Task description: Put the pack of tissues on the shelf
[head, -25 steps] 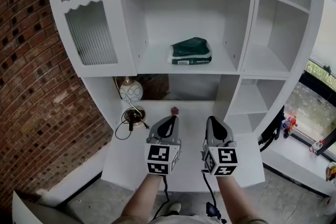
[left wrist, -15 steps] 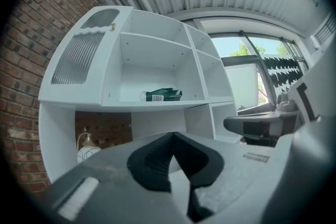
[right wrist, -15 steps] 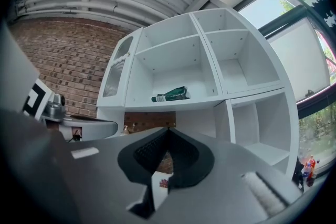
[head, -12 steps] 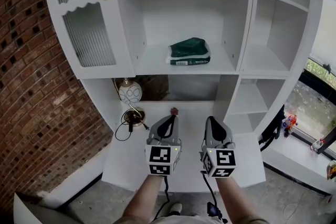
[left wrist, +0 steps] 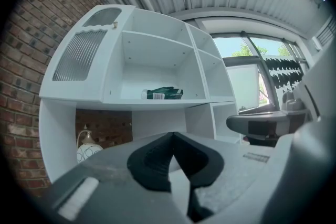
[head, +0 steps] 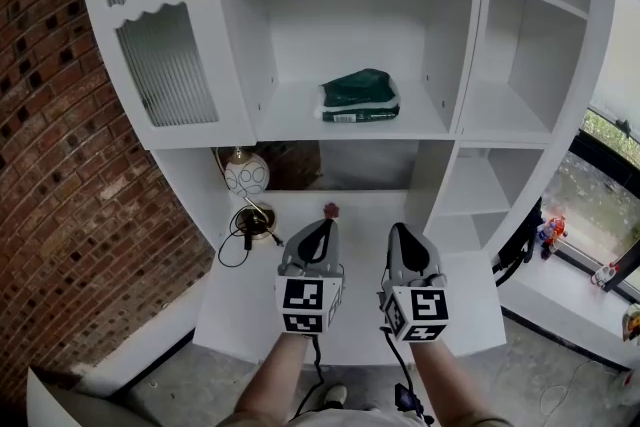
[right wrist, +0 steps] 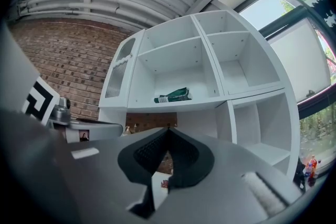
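Observation:
A dark green pack of tissues [head: 359, 96] lies on the middle shelf [head: 300, 123] of the white cabinet; it also shows in the left gripper view [left wrist: 164, 93] and the right gripper view [right wrist: 173, 96]. My left gripper [head: 321, 228] hovers over the white counter [head: 240, 300], well below and in front of that shelf, jaws shut with nothing between them. Beside it my right gripper [head: 401, 232] is likewise shut and empty. Both point level toward the cabinet.
A round patterned vase [head: 246, 173] and a small dark lamp with a cable [head: 252, 223] stand in the recess at the counter's back left. A small red object [head: 331, 210] lies just ahead of the left gripper. A ribbed-glass door [head: 158, 25] is closed at upper left. Brick wall [head: 60, 175] on the left.

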Action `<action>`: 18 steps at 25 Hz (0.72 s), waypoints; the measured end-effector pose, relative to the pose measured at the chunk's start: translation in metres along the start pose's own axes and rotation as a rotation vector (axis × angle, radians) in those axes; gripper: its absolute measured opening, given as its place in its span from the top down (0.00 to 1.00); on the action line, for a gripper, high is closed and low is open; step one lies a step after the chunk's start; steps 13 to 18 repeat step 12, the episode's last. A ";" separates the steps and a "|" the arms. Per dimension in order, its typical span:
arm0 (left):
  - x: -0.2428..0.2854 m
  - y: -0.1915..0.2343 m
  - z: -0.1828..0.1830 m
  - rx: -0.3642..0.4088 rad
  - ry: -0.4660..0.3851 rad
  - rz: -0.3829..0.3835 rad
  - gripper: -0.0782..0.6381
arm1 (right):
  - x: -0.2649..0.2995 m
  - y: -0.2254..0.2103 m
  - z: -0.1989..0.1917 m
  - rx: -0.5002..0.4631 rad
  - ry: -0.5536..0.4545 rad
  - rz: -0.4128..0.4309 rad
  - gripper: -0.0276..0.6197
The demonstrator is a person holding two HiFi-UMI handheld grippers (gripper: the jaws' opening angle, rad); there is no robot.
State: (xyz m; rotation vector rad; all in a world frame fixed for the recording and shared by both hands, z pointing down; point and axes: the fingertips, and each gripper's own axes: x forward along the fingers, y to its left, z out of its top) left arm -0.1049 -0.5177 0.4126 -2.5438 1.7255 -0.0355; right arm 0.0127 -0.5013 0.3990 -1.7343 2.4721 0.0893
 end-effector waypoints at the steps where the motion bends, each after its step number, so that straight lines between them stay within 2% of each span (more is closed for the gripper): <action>1: 0.000 0.000 0.000 0.000 0.000 0.001 0.88 | 0.000 0.000 -0.001 0.002 0.001 0.001 0.95; 18: -0.001 0.004 -0.002 -0.003 -0.001 0.011 0.88 | -0.002 0.000 -0.003 -0.004 0.005 0.000 0.95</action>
